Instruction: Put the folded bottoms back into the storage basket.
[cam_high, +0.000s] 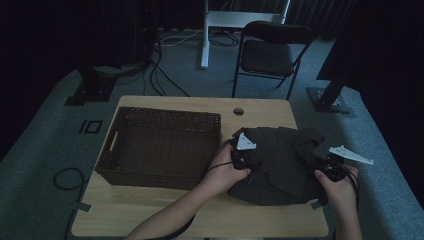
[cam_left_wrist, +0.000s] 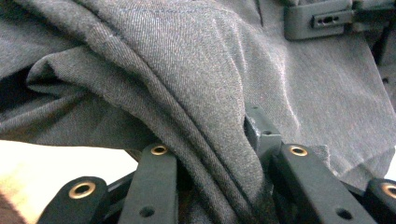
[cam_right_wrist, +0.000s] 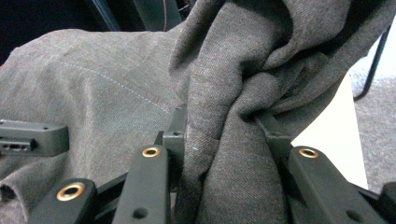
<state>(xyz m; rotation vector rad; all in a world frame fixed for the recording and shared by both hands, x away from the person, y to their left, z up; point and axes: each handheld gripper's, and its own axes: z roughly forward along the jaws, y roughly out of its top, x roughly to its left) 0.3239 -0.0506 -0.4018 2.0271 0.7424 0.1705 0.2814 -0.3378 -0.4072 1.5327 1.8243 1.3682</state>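
- High view: a wooden table (cam_high: 150, 210) is seen, with a dark wicker basket (cam_high: 160, 147) set on its left half. A dark grey garment (cam_high: 280, 160) is bunched on the right half of the table, just beside the basket's right wall. The left gripper (cam_high: 239, 156) is held at the garment's left edge and the right gripper (cam_high: 327, 167) at its right edge, each in one of the person's hands. A black folding chair (cam_high: 270, 55) is seen on the carpet beyond the table.
- Left gripper view: a thick fold of the garment (cam_left_wrist: 196, 93) is clamped between the left gripper's (cam_left_wrist: 210, 154) two black jaws, which are closed onto it. The light table top (cam_left_wrist: 56, 163) is visible beneath the cloth at lower left. The other gripper (cam_left_wrist: 322, 18) is seen at the top right, against the fabric.
- Right gripper view: a twisted bunch of the garment (cam_right_wrist: 233, 102) is gripped between the right gripper's (cam_right_wrist: 219, 140) jaws, which are pressed against it on both sides. The other gripper (cam_right_wrist: 32, 137) is seen at the left, touching the cloth.
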